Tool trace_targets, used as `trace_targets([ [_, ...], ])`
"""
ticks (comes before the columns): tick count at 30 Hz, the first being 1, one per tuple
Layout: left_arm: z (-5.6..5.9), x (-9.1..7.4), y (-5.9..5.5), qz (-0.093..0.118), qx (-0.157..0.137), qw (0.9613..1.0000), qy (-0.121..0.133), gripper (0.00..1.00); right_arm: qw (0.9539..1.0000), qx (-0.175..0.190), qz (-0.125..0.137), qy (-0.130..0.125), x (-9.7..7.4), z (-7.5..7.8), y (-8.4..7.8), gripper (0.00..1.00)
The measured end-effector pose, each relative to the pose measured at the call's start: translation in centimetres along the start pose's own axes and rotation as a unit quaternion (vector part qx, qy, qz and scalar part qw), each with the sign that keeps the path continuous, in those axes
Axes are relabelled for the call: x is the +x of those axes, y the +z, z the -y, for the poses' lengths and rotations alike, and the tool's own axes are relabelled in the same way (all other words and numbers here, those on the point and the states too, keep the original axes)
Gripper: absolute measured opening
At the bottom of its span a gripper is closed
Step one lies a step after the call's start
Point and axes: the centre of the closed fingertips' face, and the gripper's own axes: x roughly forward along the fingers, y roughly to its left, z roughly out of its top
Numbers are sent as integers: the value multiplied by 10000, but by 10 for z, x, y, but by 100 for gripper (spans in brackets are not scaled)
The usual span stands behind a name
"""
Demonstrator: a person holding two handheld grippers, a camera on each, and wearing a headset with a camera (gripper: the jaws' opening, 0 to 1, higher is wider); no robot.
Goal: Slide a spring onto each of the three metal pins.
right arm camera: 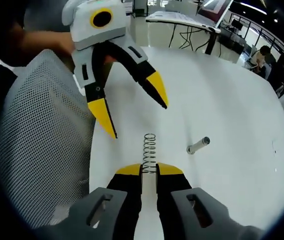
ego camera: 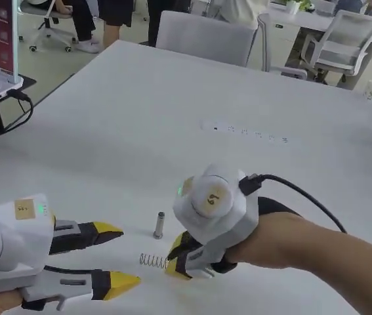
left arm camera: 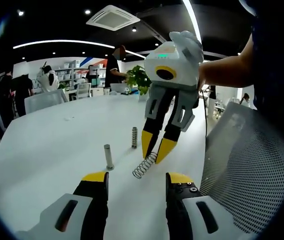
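Nearest the head camera, by the near edge of the white desk [ego camera: 172, 118], the left gripper [ego camera: 130, 255] hovers with its black, yellow-tipped jaws spread wide and nothing between them. Just beyond it, the right gripper [ego camera: 170, 261] is clenched on one end of a thin steel-wire coil spring [ego camera: 151, 260], whose free end points toward the left gripper. A short grey metal pin [ego camera: 159, 224] stands upright and bare just beside the spring, a little further from the near edge.

The likeliest trouble is the pin. It seems to stand free on the desk, so a nudge from a jaw or from the spring's rim could tip it over. The spring is held by one end only and lies well off the pin's axis. If it is brought over at a slant, its mouth may catch on the pin top, buckle, or spring out of the grip.

The left gripper view adds a second pin [left arm camera: 134, 137] further from the near edge, ribbed as if it already carries a spring, though that is too small to be sure of. In the head view the right gripper's body covers that spot. The right gripper view shows the jaws pinching the coil [right arm camera: 150, 150] squarely, and a grey mesh chair back [right arm camera: 41, 130] off the desk's near edge.
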Motion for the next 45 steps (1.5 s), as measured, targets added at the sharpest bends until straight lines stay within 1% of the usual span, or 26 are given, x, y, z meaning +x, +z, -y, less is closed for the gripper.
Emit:
trace_targets([
  [4,4,1,1,6,65,10000,-66,36,9997,-200,136,90,-8,-5,8,7],
  [6,5,2,3,25,107,9999,-100,34,9993,-311,139,142,-10,-7,10,7],
  [11,11,5,8,69,222,9994,-241,29,9985,-504,109,198,-12,-9,12,7],
  [15,15,7,9,69,321,9989,-330,21,9980,-592,67,224,-13,-11,14,7],
  [23,24,13,10,26,457,9973,-577,12,9969,-718,-71,314,-15,-14,13,7],
  [29,23,14,9,2,490,9970,-593,7,9967,-711,-115,362,-16,-15,14,7],
  [35,25,14,6,-64,563,9965,-618,5,9968,-668,-154,402,-19,-16,16,7],
  [37,25,14,7,-60,564,9965,-619,5,9974,-561,-131,426,-22,-16,19,7],
  [38,25,13,7,-61,571,9963,-636,5,9976,-505,-121,466,-23,-17,20,8],
  [42,29,13,7,-104,643,9954,-704,4,9974,-479,-126,522,-24,-20,20,7],
  [45,30,14,8,-107,693,9950,-714,4,9973,-497,-160,518,-27,-20,21,7],
])
